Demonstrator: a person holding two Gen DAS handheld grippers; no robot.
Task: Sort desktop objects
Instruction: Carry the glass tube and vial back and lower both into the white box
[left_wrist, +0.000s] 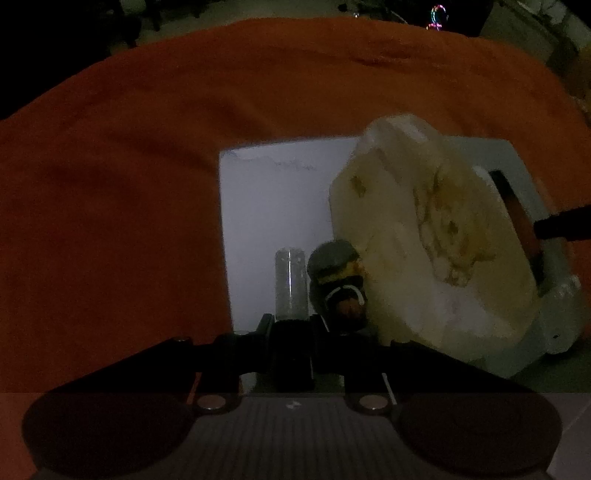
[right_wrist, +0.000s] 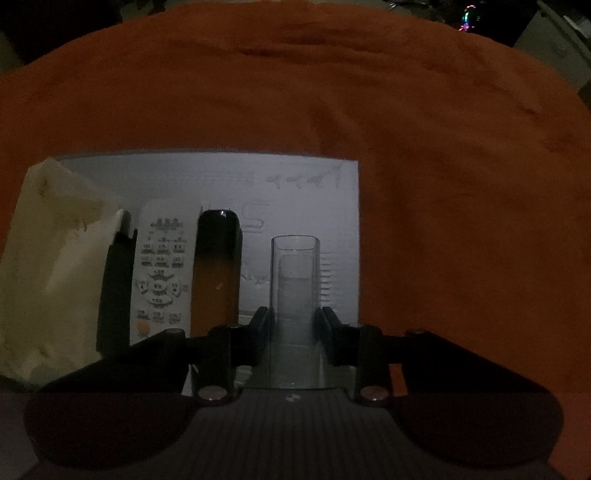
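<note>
In dim light, my right gripper (right_wrist: 294, 317) is shut on a clear plastic case (right_wrist: 294, 280) that lies lengthwise between the fingers on a white board (right_wrist: 310, 184). Left of it on the board lie an orange-and-black case (right_wrist: 216, 266), a white remote control (right_wrist: 160, 266), a thin black object (right_wrist: 118, 288) and a cream tissue pack (right_wrist: 48, 266). In the left wrist view my left gripper (left_wrist: 291, 325) is narrowly closed and I cannot tell if it holds anything. Just beyond it are the clear case (left_wrist: 291, 284), a dark rounded object (left_wrist: 338, 284) and the tissue pack (left_wrist: 424, 236).
An orange cloth (right_wrist: 443, 147) covers the table around the white board (left_wrist: 266, 206). A pale grey holder (left_wrist: 554, 295) sits behind the tissue pack at the right. A black finger (left_wrist: 561, 225) reaches in from the right edge. Dark room clutter lies beyond the table's far edge.
</note>
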